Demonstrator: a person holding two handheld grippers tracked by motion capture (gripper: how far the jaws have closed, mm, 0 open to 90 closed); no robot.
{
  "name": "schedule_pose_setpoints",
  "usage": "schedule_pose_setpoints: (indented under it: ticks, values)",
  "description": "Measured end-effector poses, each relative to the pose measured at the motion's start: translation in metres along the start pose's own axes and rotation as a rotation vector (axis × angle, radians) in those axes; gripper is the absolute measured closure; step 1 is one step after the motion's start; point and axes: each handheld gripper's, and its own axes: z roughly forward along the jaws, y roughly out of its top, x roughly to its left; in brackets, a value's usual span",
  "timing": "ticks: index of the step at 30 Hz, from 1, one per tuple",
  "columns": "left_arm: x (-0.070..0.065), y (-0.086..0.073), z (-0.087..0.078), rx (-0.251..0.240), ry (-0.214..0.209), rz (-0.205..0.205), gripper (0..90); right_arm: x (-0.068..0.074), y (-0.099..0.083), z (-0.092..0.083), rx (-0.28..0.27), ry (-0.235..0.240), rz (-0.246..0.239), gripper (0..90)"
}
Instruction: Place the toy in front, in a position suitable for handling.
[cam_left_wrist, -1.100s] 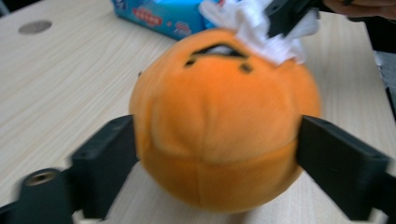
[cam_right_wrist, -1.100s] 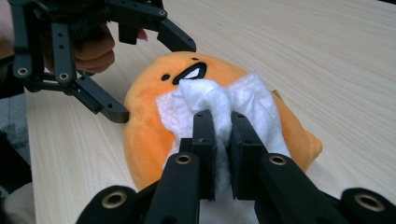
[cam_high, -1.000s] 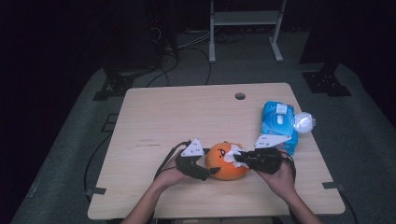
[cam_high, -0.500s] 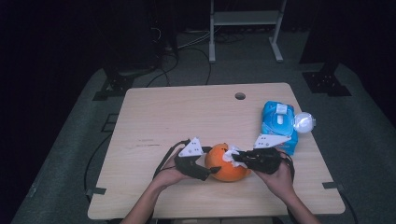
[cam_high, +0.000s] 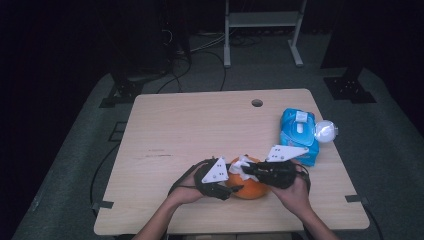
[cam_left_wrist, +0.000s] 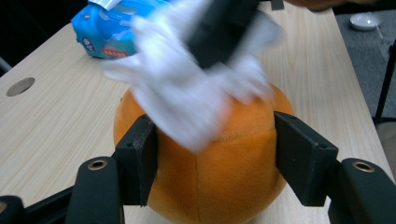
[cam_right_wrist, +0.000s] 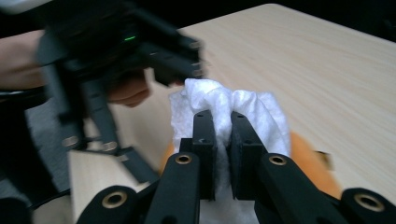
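High view: a pale wood-grain table (cam_high: 190, 135) with rounded corners and a small round hole (cam_high: 257, 103) near its far edge. At the near edge sits a round orange plush ball (cam_high: 250, 187), between the two grippers. The left gripper (cam_high: 227, 189) comes in from the ball's left side, the right gripper (cam_high: 246, 171) from its right, each topped by a flat grey three-cornered plate. A crumpled white wipe (cam_high: 239, 165) lies on top of the ball.

In the left gripper view the ball (cam_left_wrist: 219, 172) looks soft and fuzzy, with stitched seams dividing it into panels. The left gripper (cam_left_wrist: 212, 161) has its blocky black jaws against the ball's two sides; they have just been closing, and the pads now press on the plush, so it grasps the ball. The wipe (cam_left_wrist: 187, 93) is blurred here, draped over the ball's top.

In the right gripper view the right gripper (cam_right_wrist: 222, 140) is clenched on the wipe (cam_right_wrist: 219, 105), a bunched, fibrous white sheet squeezed between the two narrow matte pads. The orange ball (cam_right_wrist: 308, 163) shows beneath it.

Well to the right on the table lies a glossy blue pack (cam_high: 299, 132) of soft film with a white flap, and touching its right edge a small round white dish (cam_high: 325, 131).
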Motion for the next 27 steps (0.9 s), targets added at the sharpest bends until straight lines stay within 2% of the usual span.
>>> schedule_pose_setpoints:
  ticks: [2,3,4,5,6,8,9,10,11,12,13,14,15,18,19,21,22,23,25,27]
  values:
    - [0.002,-0.002,-0.001,0.000,-0.005,-0.018,34.9,-0.005,-0.001,-0.002,0.007,-0.019,0.004,81.9]
    - [0.005,-0.003,-0.001,0.002,-0.007,-0.045,33.3,-0.010,-0.003,-0.003,0.020,-0.031,0.016,81.9]
    - [0.009,-0.006,-0.001,-0.003,-0.012,-0.097,30.5,-0.015,-0.006,-0.003,0.038,-0.031,0.034,82.0]
    - [0.012,-0.008,-0.001,-0.007,-0.019,-0.129,26.8,-0.020,-0.011,-0.003,0.045,-0.023,0.057,82.1]
    - [0.016,-0.010,-0.001,-0.020,-0.036,-0.187,22.3,-0.023,-0.017,-0.001,0.051,-0.005,0.083,82.1]
    - [0.023,-0.012,-0.002,-0.059,-0.078,-0.337,20.3,-0.023,-0.018,-0.001,0.052,0.002,0.087,82.1]
    - [0.025,-0.011,-0.003,-0.071,-0.082,-0.402,19.0,-0.021,-0.018,0.000,0.054,0.004,0.083,82.1]
    - [0.025,-0.010,-0.003,-0.046,-0.064,-0.405,19.2,-0.018,-0.018,0.001,0.056,0.010,0.076,82.1]
    - [0.024,-0.009,-0.002,-0.018,-0.055,-0.392,20.4,-0.015,-0.018,0.002,0.057,0.026,0.074,82.1]
    - [0.019,-0.011,0.002,0.002,-0.054,-0.362,23.6,-0.009,-0.018,0.004,0.074,0.036,0.054,82.1]
    - [0.019,-0.011,0.002,0.002,-0.054,-0.362,25.4,-0.009,-0.018,0.004,0.074,0.036,0.054,82.1]
    - [0.017,-0.012,0.002,0.002,-0.050,-0.342,28.2,-0.002,-0.015,0.004,0.080,0.021,0.025,82.2]
    - [0.015,-0.012,0.002,-0.005,-0.045,-0.319,28.2,-0.002,-0.015,0.004,0.080,0.021,0.025,82.2]
    - [0.007,-0.005,0.003,-0.004,-0.044,-0.206,32.3,0.011,-0.005,0.005,0.053,0.031,-0.016,82.2]
    - [0.004,-0.002,0.003,0.002,-0.043,-0.164,33.1,0.014,-0.002,0.006,0.055,0.021,-0.039,82.2]
    - [-0.001,0.000,0.003,0.007,-0.044,-0.108,34.0,0.013,0.001,0.007,0.052,0.008,-0.045,82.2]
    - [-0.002,0.000,0.002,0.019,-0.049,-0.063,34.2,0.005,0.001,0.004,0.049,-0.021,-0.028,82.2]
    - [-0.002,0.000,0.002,0.019,-0.049,-0.063,34.1,0.005,0.001,0.004,0.049,-0.021,-0.028,82.2]
    - [-0.001,-0.001,0.003,0.013,-0.050,-0.076,33.9,-0.007,-0.004,0.001,0.065,-0.041,0.005,82.3]
    - [0.002,-0.002,0.003,0.008,-0.048,-0.092,31.6,-0.017,-0.012,-0.001,0.081,-0.027,0.051,82.3]
